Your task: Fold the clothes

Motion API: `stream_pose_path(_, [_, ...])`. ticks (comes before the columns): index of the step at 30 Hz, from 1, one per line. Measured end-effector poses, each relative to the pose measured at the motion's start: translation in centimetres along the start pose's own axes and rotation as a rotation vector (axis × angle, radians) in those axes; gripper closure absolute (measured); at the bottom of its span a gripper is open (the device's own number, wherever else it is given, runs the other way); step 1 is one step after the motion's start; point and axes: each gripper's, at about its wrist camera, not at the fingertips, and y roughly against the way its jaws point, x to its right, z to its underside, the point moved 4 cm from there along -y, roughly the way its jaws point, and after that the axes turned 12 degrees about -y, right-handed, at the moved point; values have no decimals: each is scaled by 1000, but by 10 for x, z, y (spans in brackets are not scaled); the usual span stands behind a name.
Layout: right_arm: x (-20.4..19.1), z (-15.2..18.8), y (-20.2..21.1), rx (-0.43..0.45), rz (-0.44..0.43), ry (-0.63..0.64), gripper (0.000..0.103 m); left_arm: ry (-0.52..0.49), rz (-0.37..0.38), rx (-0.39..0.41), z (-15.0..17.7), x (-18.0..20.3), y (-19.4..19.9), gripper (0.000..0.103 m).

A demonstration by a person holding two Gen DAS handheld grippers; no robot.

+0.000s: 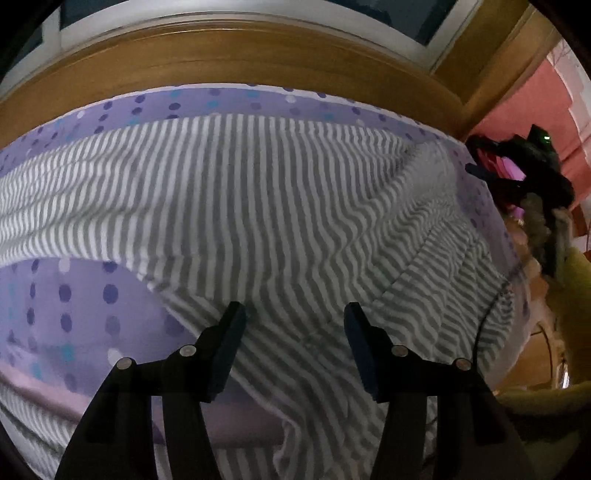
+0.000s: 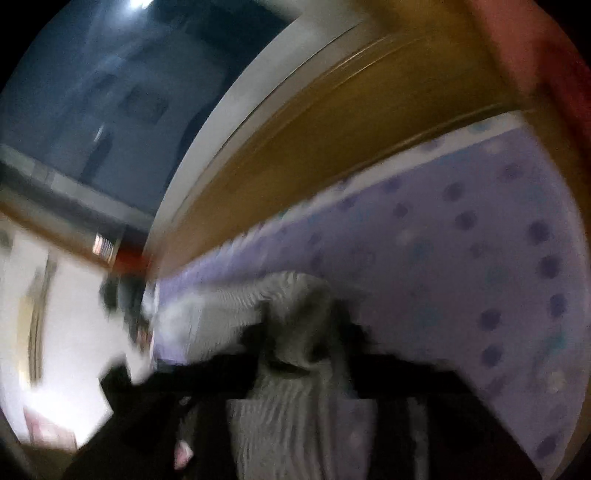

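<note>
A grey-and-white striped garment (image 1: 258, 206) lies spread across a purple polka-dot bedsheet (image 1: 66, 295). My left gripper (image 1: 295, 317) hovers open just above the garment's near part, its dark fingers (image 1: 231, 332) apart with nothing between them. In the left wrist view the right gripper (image 1: 517, 166) shows at the garment's far right edge. The right wrist view is blurred by motion: my right gripper (image 2: 301, 336) is shut on a bunched fold of the striped garment (image 2: 295, 406), which hangs down between the jaws over the sheet (image 2: 461, 258).
A wooden bed frame (image 1: 240, 55) runs along the far side of the sheet, with a window (image 1: 388, 14) behind it. A pink wall (image 1: 535, 110) stands at the right. Yellow-green fabric (image 1: 554, 406) lies at the bed's right edge.
</note>
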Motion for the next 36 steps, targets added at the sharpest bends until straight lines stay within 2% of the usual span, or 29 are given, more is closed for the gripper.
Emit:
stream_pose_path(2, [7,-19,3,93,64,-44,40,4,0,-1,1,-2,1,47])
stream_pose_path(5, [-4,-24,3,104,55,-27,40,9,-1,-3,1,-4,3,47])
stream_pose_path(7, [-20,-17,-4,67,44,43,40,12,-1,-5,2,-6,4,47])
stream_pose_path(9, [-35,-8,-19,10,76,129,40,-50,-25,12,-24,-12,4,47])
stream_pose_path(13, [-49,16,-43,-76,178,225,40,-167,-66,32,-76,-21,-1,47])
stream_pose_path(14, [-51,26,-45,-92,189,245,40,-179,-61,29,-88,-20,-6,47])
stream_pose_path(17, [-46,54,-39,-116,204,293,40,-188,23,27,-112,-13,-24,47])
stream_pose_path(18, [-42,64,-38,-137,213,298,40,-197,53,16,-118,-7,-33,47])
stream_pose_path(22, [-29,94,-23,-198,253,347,40,-241,47,-3,-124,10,-56,47])
stream_pose_path(25, [-27,116,-19,-278,299,342,40,-275,42,-17,-129,22,-72,47])
stream_pose_path(29, [-30,144,-18,-312,451,424,40,-317,5,23,-132,27,-76,46])
stream_pose_path(31, [-32,150,-20,-314,542,465,59,-317,9,42,-132,27,-77,46])
stream_pose_path(32, [-32,151,-19,-327,570,459,80,-312,15,50,-132,25,-77,45])
stream_pose_path(36, [-33,145,-2,-419,616,345,85,-294,27,71,-132,23,-75,45])
